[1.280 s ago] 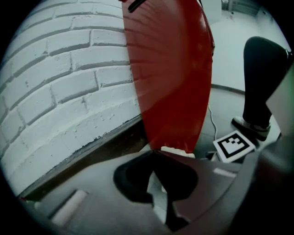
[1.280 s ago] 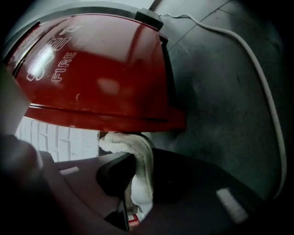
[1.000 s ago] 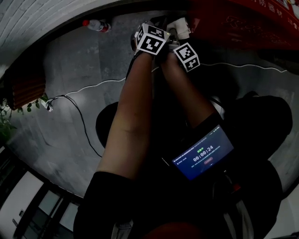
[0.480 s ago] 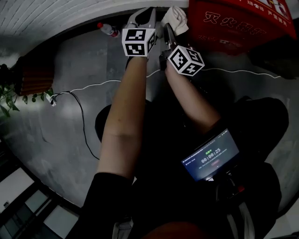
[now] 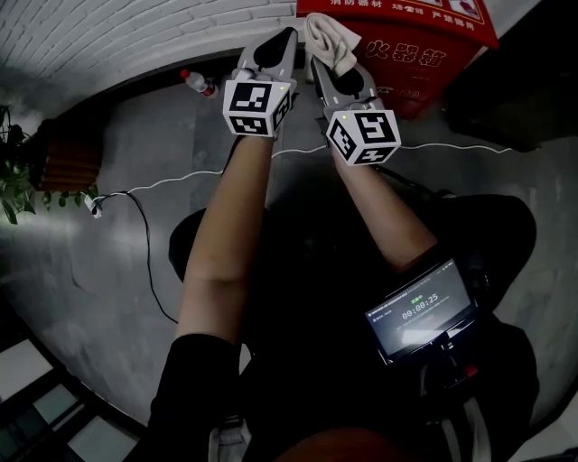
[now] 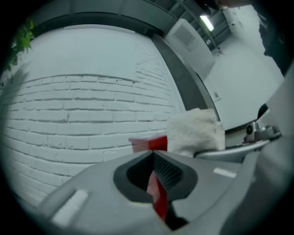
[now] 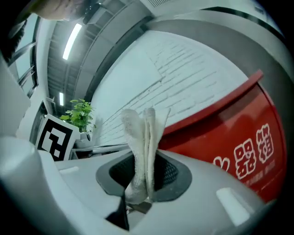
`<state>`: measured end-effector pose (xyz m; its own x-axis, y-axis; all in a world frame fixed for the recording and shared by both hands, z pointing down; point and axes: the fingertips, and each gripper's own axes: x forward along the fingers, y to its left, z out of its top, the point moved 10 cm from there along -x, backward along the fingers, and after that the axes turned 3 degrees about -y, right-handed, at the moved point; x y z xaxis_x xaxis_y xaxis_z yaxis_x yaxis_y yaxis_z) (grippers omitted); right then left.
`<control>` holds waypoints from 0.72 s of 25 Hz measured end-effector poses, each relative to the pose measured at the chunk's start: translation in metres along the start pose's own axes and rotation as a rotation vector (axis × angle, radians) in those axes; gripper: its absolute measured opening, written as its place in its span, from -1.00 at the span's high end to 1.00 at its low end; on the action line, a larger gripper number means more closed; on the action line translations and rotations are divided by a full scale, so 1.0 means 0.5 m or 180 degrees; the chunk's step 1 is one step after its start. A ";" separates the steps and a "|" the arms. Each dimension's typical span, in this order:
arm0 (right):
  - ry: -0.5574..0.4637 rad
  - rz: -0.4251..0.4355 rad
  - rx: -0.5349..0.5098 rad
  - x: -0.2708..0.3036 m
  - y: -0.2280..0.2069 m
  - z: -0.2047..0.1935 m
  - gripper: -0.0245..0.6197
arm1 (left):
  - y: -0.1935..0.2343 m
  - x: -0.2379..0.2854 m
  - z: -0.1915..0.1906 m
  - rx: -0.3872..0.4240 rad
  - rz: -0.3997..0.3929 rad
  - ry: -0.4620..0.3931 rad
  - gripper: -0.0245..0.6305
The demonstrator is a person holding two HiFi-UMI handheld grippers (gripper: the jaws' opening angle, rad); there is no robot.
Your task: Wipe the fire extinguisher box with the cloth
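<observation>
Fire extinguisher box (image 5: pixel 424 41), bright red, sits at the top right of the head view, up against the white brick wall (image 5: pixel 117 36). The right gripper (image 5: pixel 325 65) is clamped on the white cloth (image 5: pixel 329 38), whose folds stick up just left of the box. The left gripper (image 5: pixel 284 38) is alongside, jaws pressed together on nothing, pointing at the wall.

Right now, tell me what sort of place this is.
Probably a corridor or entrance area of a public building: a white brick wall, a grey concrete floor, and a red fire extinguisher box by the wall.
</observation>
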<state>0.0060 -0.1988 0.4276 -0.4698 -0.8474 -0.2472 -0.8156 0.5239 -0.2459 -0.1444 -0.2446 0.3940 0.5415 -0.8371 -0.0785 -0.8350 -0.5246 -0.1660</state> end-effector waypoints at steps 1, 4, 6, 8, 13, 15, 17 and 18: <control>-0.0034 0.0023 -0.0085 -0.009 -0.012 0.030 0.66 | -0.022 0.004 0.028 -0.0040 -0.0073 -0.0090 0.92; -0.0079 0.0113 -0.0328 -0.035 -0.045 0.113 0.66 | -0.078 0.015 0.087 -0.0027 -0.0346 -0.0291 0.92; -0.0091 0.0166 -0.0413 -0.035 -0.058 0.155 0.66 | -0.095 0.011 0.117 0.0013 -0.0489 -0.0374 0.92; -0.0085 0.0208 -0.0468 -0.028 -0.070 0.194 0.65 | -0.102 0.002 0.139 0.0026 -0.0559 -0.0409 0.92; 0.0142 0.0370 -0.0800 -0.053 -0.096 0.281 0.65 | -0.126 0.010 0.169 -0.0151 -0.0630 -0.0495 0.92; 0.0269 0.0586 -0.1002 -0.071 -0.093 0.306 0.65 | -0.134 0.008 0.187 -0.0207 -0.0665 -0.0527 0.92; 0.0349 0.0686 -0.1029 -0.096 -0.099 0.334 0.64 | -0.147 0.005 0.204 -0.0253 -0.0725 -0.0542 0.92; 0.0366 0.0701 -0.1004 -0.110 -0.102 0.347 0.64 | -0.155 0.000 0.211 -0.0286 -0.0761 -0.0545 0.92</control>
<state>0.1319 -0.1639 0.2911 -0.6652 -0.7312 -0.1511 -0.7463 0.6571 0.1056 -0.0693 -0.1874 0.3029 0.7259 -0.6538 -0.2135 -0.6831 -0.7216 -0.1126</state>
